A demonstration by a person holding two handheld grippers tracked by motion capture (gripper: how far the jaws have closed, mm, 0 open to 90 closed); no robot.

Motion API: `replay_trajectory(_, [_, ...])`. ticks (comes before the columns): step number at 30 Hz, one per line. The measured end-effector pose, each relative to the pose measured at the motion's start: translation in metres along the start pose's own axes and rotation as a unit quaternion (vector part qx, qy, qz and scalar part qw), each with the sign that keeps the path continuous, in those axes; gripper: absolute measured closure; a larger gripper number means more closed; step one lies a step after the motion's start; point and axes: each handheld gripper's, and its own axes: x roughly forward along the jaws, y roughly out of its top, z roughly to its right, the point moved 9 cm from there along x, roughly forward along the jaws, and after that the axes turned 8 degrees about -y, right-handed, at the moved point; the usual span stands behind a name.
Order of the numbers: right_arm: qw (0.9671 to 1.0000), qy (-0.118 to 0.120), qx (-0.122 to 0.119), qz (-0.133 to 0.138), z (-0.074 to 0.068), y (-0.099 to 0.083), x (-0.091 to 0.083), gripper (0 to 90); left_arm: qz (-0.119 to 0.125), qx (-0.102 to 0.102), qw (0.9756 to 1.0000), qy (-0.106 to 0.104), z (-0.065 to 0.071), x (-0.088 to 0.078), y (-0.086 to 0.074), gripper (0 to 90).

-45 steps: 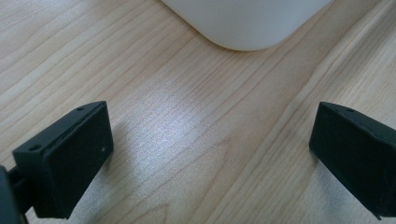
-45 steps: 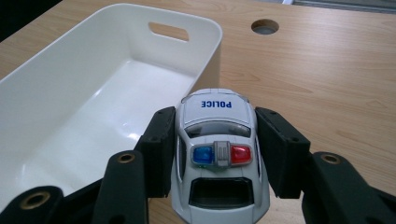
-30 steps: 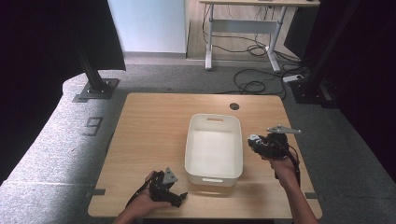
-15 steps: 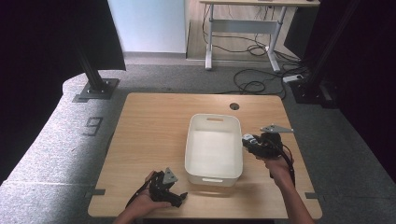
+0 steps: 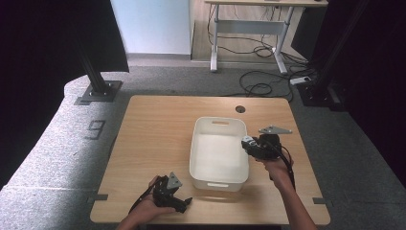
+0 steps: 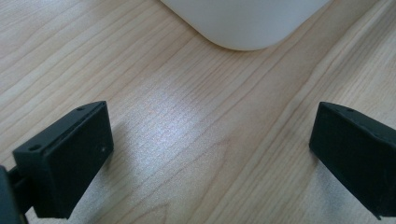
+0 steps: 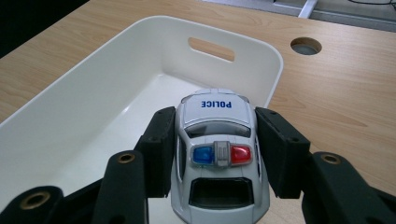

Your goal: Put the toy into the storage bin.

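Note:
A white toy police car (image 7: 217, 149) with blue and red roof lights sits between the pads of my right gripper (image 7: 215, 140), which is shut on its sides. In the high view that right gripper (image 5: 249, 145) hovers over the right rim of the white plastic bin (image 5: 219, 179); the car's nose points over the bin's inside (image 7: 107, 116). My left gripper (image 5: 184, 202) rests low at the table's near edge, left of the bin's near corner (image 6: 243, 28), its jaws wide open over bare wood with nothing between them.
The wooden table (image 5: 158, 129) has a round cable hole (image 5: 240, 109) behind the bin. Grey carpet surrounds it, with a metal stand base (image 5: 98, 91) at the back left and a desk with cables (image 5: 258, 86) beyond.
The right gripper has carried the police car leftward, from beside the bin to over its right rim. The left gripper has stayed put.

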Motion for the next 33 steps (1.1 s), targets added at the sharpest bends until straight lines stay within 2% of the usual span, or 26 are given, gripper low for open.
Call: replay_trajectory(33, [0.9998,0.003,-0.015,-0.013,-0.022,0.009,0.016,50.3,0.0,0.0,1.0,0.0,0.0,0.0,0.0,0.0])
